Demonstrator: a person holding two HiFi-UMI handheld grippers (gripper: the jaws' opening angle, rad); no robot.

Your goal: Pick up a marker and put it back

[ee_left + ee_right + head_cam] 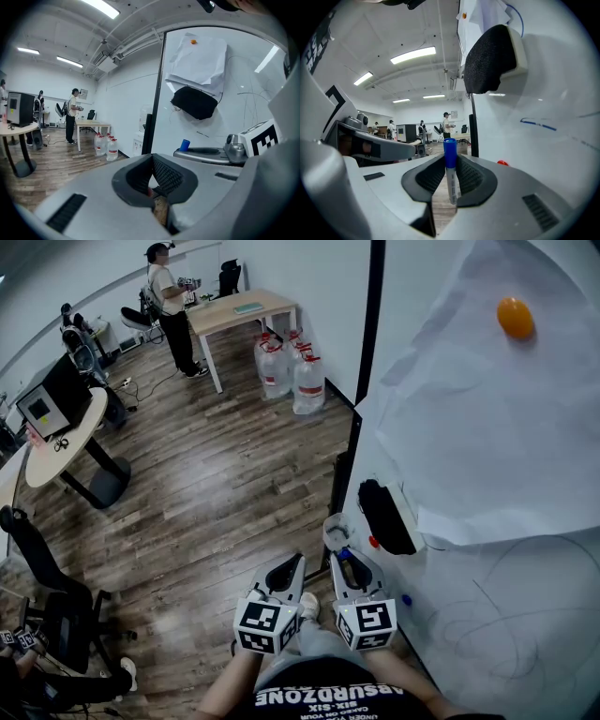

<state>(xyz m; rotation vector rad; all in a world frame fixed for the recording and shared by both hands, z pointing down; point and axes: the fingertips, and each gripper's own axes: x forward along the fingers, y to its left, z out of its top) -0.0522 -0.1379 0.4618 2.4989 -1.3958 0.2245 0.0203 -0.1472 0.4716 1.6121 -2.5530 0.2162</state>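
right gripper [450,165] is clamped on the marker [451,185], which stands upright between its pads, blue cap on top. we judge the put-back turns on the whiteboard [543,93] lying close on this gripper's right, with the empty, closed left gripper [286,570] being the farther one from it.

Two pale grey handheld grippers, left gripper [289,565] and right gripper [346,562], smooth moulded shells, dark ribbed pads [471,178], each carrying a white cube [267,626] printed with black square markers, wearer in a black shirt [323,697] with white block lettering
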